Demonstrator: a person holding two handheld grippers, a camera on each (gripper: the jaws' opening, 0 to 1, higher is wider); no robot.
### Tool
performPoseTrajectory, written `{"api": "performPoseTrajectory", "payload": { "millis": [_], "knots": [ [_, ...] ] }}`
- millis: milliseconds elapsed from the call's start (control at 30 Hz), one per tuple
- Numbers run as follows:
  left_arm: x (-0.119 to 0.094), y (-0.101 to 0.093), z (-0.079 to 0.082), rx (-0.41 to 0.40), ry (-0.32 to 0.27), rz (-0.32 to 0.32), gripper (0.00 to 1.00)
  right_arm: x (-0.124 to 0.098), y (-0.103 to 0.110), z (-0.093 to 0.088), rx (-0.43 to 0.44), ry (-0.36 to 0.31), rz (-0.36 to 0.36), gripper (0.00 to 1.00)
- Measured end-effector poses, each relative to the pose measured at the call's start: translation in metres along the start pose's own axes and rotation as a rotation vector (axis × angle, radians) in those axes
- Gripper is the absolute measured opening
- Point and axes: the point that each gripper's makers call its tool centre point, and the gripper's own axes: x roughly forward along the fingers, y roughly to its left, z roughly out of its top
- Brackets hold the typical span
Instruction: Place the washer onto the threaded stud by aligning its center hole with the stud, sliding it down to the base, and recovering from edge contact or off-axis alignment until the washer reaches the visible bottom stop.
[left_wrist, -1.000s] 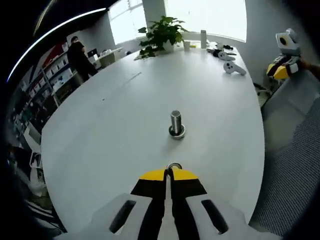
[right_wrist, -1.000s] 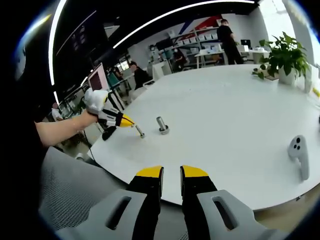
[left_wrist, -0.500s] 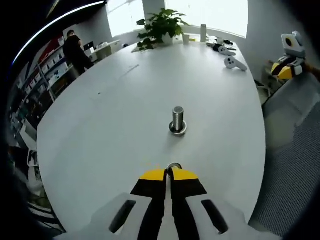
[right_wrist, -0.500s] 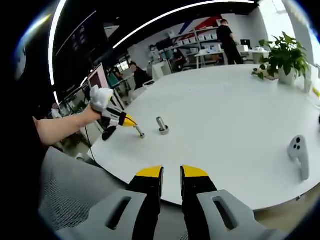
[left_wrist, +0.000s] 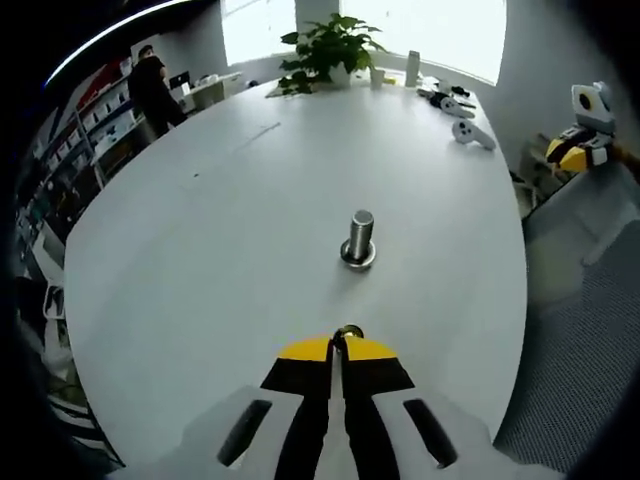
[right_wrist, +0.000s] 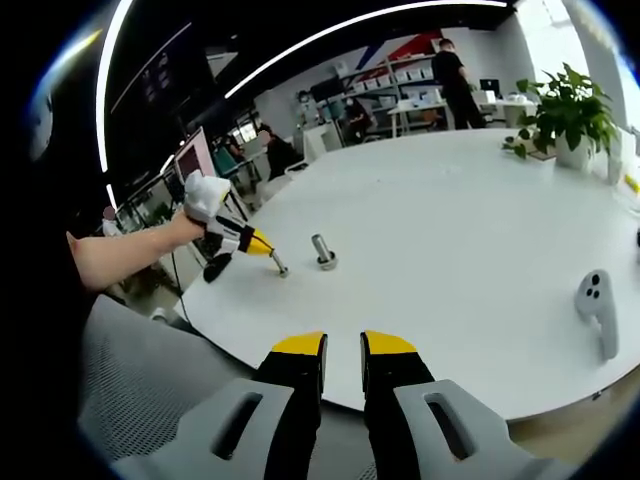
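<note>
Broadly, the white desk (left_wrist: 200, 250) carries a potted plant (left_wrist: 325, 50) and controllers (left_wrist: 470, 135) at its far edge. Mid-desk stands the threaded stud (left_wrist: 358, 238), upright. Near the desk's front edge, the left gripper (left_wrist: 340, 345) has its jaws clamped on the washer (left_wrist: 348, 331), apart from the stud. Off the desk edge, the right gripper (right_wrist: 343, 345) has its jaws slightly apart, empty.

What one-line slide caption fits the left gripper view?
Yellow-tipped left gripper pinching small metal washer short of upright threaded steel stud.

Both claws (left_wrist: 338, 345) (right_wrist: 343, 345) have yellow tips, black fingers (slotted white housings behind).
</note>
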Motion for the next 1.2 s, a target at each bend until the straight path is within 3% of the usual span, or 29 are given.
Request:
{"api": "performPoseTrajectory", "payload": {
  "millis": [300, 467, 667, 800, 967, 1067, 1200],
  "knots": [
    [0.0, 0.0, 0.002, 0.0, -0.007, -0.004, 0.05, 0.0, 0.0, 0.0, 0.0, 0.003, -0.002, 0.16],
    [0.0, -0.009, 0.002, -0.083, -0.017, -0.071, 0.0, 0.0, -0.001, 0.0, 0.001, 0.003, -0.004, 0.16],
    [-0.005, -0.006, 0.0, -0.115, -0.03, -0.057, 0.0, 0.0, -0.001, 0.0, 0.003, 0.001, -0.006, 0.16],
    [-0.008, -0.008, 0.003, -0.218, -0.065, -0.08, 0.0, 0.0, -0.001, -0.001, 0.004, 0.002, -0.006, 0.16],
    [-0.012, -0.009, 0.008, -0.431, -0.118, -0.114, 0.0, 0.0, -0.001, -0.001, 0.001, 0.006, -0.005, 0.16],
    [-0.013, -0.005, 0.004, -0.567, -0.123, -0.117, 0.0, 0.0, 0.0, 0.0, 0.001, 0.004, -0.004, 0.16],
    [-0.013, -0.004, -0.001, -0.687, -0.13, -0.122, 0.0, 0.0, 0.0, 0.0, 0.001, 0.002, -0.003, 0.16]
  ]
}}
